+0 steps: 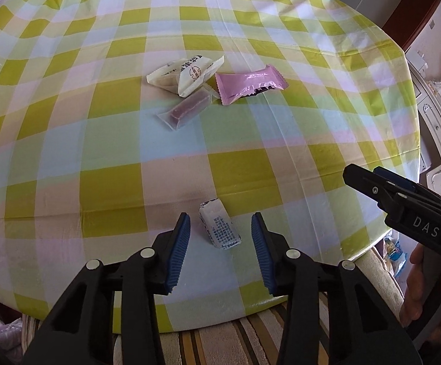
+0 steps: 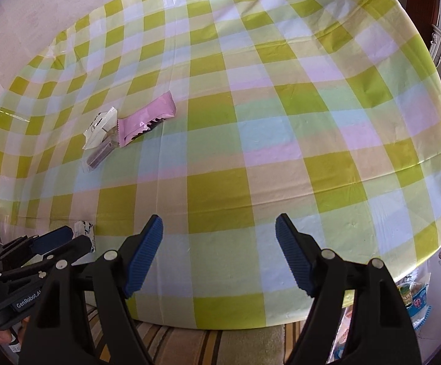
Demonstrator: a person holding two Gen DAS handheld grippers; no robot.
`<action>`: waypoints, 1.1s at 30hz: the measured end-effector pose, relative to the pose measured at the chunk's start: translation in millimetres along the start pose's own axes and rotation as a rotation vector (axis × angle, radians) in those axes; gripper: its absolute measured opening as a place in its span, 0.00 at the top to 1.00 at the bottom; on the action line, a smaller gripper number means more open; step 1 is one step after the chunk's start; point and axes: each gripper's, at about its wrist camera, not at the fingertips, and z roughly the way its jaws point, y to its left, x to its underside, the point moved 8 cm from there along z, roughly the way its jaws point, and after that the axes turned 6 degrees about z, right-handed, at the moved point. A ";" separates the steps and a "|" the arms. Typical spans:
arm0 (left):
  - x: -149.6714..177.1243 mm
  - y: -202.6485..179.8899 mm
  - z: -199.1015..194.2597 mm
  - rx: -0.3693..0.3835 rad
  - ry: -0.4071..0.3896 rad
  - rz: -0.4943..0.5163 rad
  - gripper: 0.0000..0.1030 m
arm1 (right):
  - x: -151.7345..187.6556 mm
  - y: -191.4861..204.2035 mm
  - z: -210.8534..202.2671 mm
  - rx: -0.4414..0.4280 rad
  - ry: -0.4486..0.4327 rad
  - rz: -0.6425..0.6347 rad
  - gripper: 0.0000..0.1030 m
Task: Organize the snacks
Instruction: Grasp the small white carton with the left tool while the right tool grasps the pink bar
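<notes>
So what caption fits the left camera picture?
Open left gripper straddles a small white candy; three more snacks wait beyond.

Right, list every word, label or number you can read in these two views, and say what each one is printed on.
"DAS": white letters on the black body of the right gripper, the rest cut off.
"GenRobot.A": white label on the black body of the left gripper, end hidden.
Small white-wrapped candy with blue print: too small to read.
White snack packet with a round dark emblem: characters blurred, unreadable.
Pink rectangular foil wrapper: dark print, unreadable.
</notes>
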 end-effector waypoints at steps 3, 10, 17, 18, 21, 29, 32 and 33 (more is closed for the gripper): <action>1.4 -2.4 5.5 -0.006 0.018 0.015 0.78 | -8.4 8.2 5.2 -0.005 -0.004 -0.013 0.25; -2.1 1.7 8.0 0.009 0.013 0.005 0.86 | -31.4 31.7 20.5 -0.010 -0.029 -0.048 0.24; -13.1 14.5 5.8 0.023 -0.029 -0.046 0.86 | -60.5 58.7 33.7 -0.017 -0.072 -0.107 0.24; -13.9 16.0 5.6 0.027 -0.033 -0.053 0.86 | -64.3 62.5 35.5 -0.027 -0.078 -0.109 0.24; -13.9 17.7 8.0 0.044 -0.031 -0.064 0.86 | -71.9 73.9 46.7 -0.044 -0.062 -0.141 0.23; -13.9 20.8 9.3 0.074 -0.041 -0.085 0.86 | -75.0 98.3 74.1 -0.044 -0.017 -0.204 0.21; -13.5 22.1 9.9 0.085 -0.044 -0.090 0.86 | -75.8 100.2 84.2 -0.019 -0.001 -0.210 0.21; -13.4 22.3 10.0 0.088 -0.044 -0.092 0.86 | -75.8 100.7 87.5 -0.015 0.007 -0.209 0.21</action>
